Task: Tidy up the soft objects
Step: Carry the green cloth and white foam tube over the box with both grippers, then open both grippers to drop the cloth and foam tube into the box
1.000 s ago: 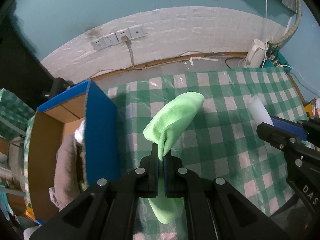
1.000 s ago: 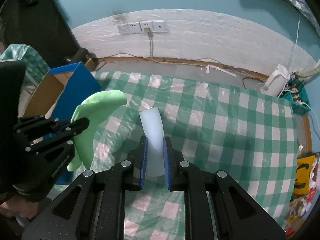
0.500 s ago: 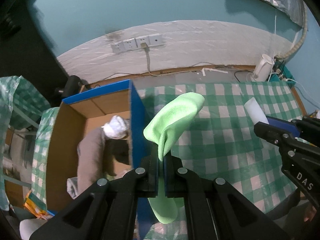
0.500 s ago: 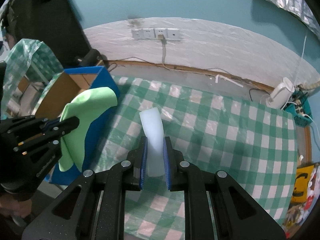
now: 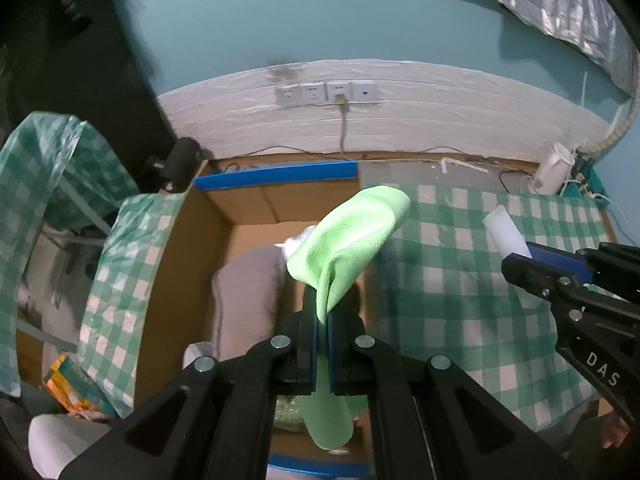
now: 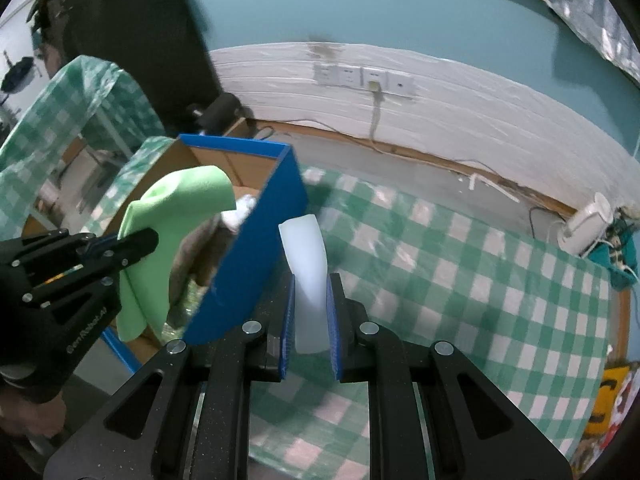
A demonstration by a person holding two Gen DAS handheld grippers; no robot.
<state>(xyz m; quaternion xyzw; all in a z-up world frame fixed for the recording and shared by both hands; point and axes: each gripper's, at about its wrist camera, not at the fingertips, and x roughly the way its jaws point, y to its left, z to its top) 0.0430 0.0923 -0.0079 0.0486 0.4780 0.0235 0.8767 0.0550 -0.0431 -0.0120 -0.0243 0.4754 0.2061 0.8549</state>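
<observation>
My left gripper (image 5: 322, 312) is shut on a light green cloth (image 5: 352, 236) and holds it over the open cardboard box with blue outer walls (image 5: 276, 170). The box holds a grey cloth (image 5: 244, 280) and a white soft item (image 5: 296, 240). My right gripper (image 6: 311, 300) is shut on a white foam piece (image 6: 306, 252) and hangs over the green checked table (image 6: 460, 280), just right of the box wall (image 6: 256, 256). The green cloth also shows in the right wrist view (image 6: 176, 208), and the foam piece in the left wrist view (image 5: 505, 230).
A wall with power sockets (image 5: 332, 94) and a hanging cable runs behind the table. A white kettle (image 6: 586, 224) stands at the back right corner. A second green checked cover (image 5: 52, 168) lies left of the box.
Both grippers have moved left with their loads. The left gripper now holds the green cloth above the open box instead of above the table; the right gripper has come up beside the box wall.
</observation>
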